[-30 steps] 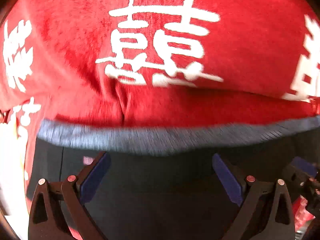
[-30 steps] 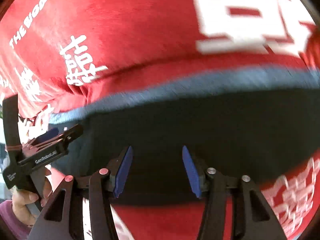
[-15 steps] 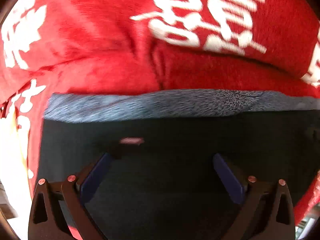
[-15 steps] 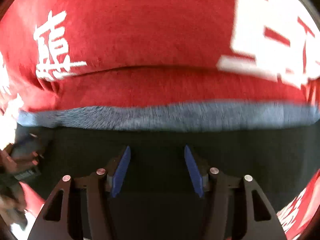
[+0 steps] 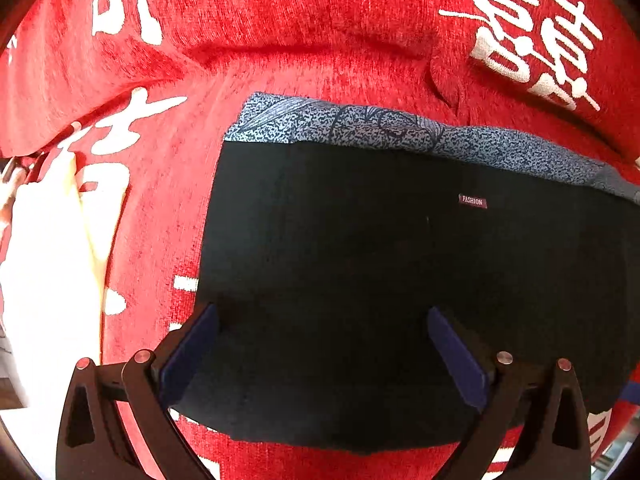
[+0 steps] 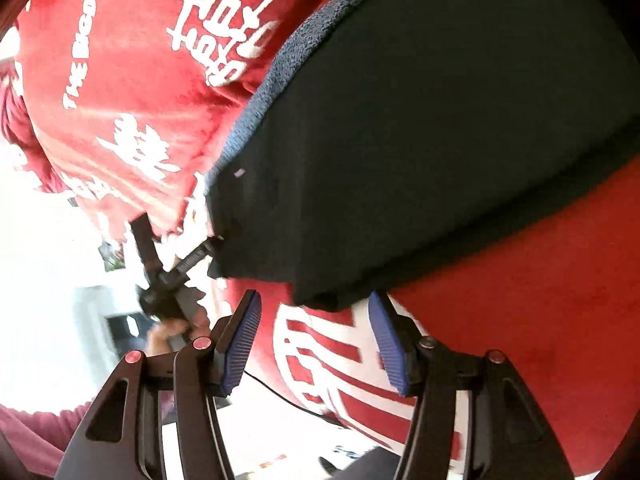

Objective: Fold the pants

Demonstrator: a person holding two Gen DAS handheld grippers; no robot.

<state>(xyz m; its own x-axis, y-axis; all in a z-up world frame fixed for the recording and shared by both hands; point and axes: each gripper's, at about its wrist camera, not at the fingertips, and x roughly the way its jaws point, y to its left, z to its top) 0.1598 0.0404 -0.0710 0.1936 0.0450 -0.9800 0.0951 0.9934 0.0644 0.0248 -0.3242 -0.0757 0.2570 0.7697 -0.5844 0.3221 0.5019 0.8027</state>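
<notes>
The dark navy pants [image 5: 380, 272] lie folded flat on the red cloth [image 5: 312, 32], with a blue speckled band [image 5: 400, 132] along their far edge and a small "FASHION" label [image 5: 472, 201]. My left gripper [image 5: 322, 344] is open and empty just above the near part of the pants. In the right wrist view the pants [image 6: 420, 140] lie ahead and to the right. My right gripper [image 6: 316, 336] is open and empty, pulled back off the pants' near corner. The left gripper [image 6: 192, 260] shows there at that corner.
The red cloth with white characters [image 6: 132, 80] covers the surface under the pants. A bright white area [image 5: 44, 264] lies past the cloth's left edge. The person's hand and maroon sleeve [image 6: 36, 432] show at lower left in the right wrist view.
Both grippers have backed away from the pants. The folded pants now show whole with their left edge. The right gripper has swung off to the near corner.
</notes>
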